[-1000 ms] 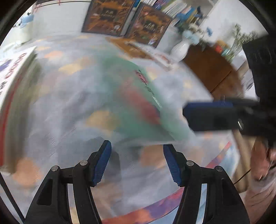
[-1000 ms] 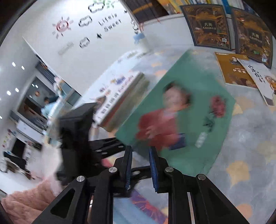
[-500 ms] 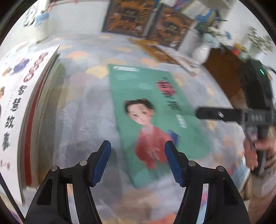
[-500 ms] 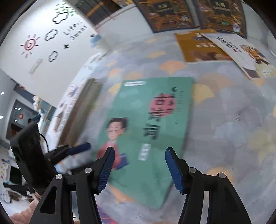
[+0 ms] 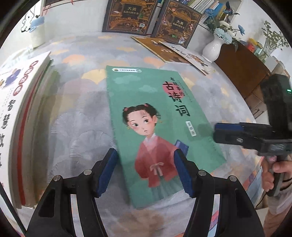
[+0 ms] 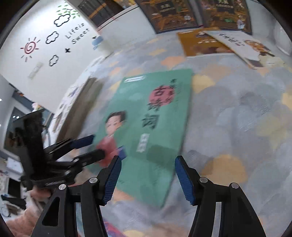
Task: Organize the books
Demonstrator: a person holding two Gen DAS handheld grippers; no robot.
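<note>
Green book (image 5: 160, 127) lay flat, face up on the grey patterned rug (image 5: 76, 127), just right of the book stack (image 5: 21, 113); my left claw (image 5: 145, 171) and right claw (image 6: 147, 179) both hung over its near end, jaws apart, gripping nothing. Best bet imo: catch one near edge w/ a single claw, lift flat, slide onto the stack. Beyond: two more books (image 5: 175, 52) on the rug, big dark volumes (image 5: 127, 16) vs. the wall, a white vase (image 5: 212, 48) by a wood cabinet (image 5: 242, 73).

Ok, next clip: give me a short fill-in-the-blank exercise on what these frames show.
1. The green book lies flat on the ____.
2. Neither the left tool nor the right tool holds anything; both stand ____.
3. The white vase holds ____.
4. Two dark ornate books stand leaning against the ____.

Missing words: carpet; open; flowers; wall
</note>
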